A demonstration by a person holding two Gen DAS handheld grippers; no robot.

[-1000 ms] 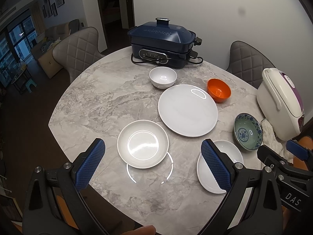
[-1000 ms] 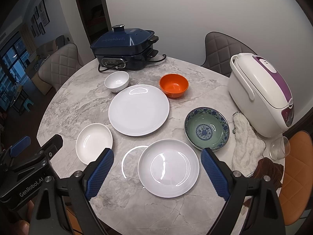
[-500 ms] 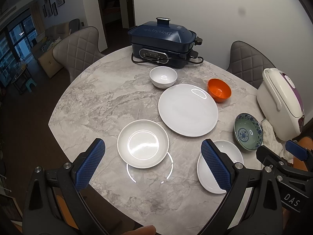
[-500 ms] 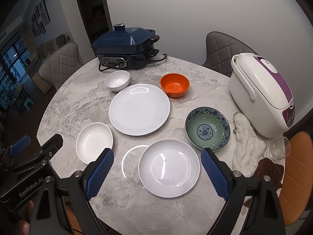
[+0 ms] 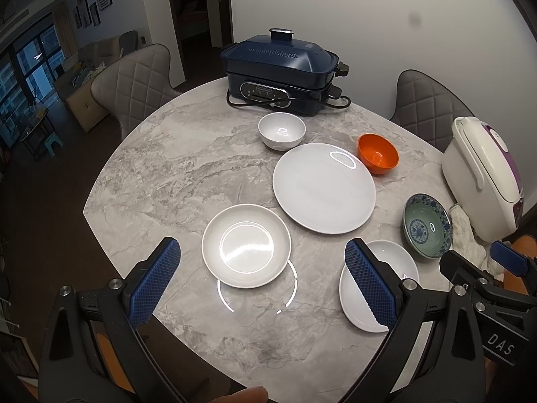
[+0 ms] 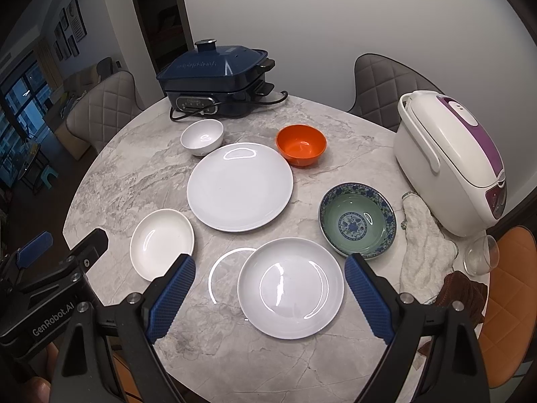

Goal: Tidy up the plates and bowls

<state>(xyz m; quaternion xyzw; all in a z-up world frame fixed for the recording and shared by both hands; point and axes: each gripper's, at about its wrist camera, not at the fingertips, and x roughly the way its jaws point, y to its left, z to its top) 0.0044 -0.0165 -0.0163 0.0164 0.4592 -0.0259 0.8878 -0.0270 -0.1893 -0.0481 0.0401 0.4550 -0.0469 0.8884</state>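
The right gripper (image 6: 270, 297) is held with its jaws spread wide and nothing gripped; a shallow white plate (image 6: 290, 287) lies on the marble table (image 6: 134, 174) directly below the gap, untouched and empty. The left gripper (image 5: 261, 280) is likewise spread and empty, and a smaller white dish (image 5: 246, 244) is seen just ahead of its gap, also bare. Beyond both tools a large flat white plate (image 6: 239, 186) is laid level, with nothing on it. Ahead and to the right of the right gripper a blue-patterned green bowl (image 6: 357, 219) stands upright, empty. Farther out, an orange bowl (image 6: 301, 145) and a white bowl (image 6: 201, 136) stand mouth up, both empty. As round pieces, no long axis is shown.
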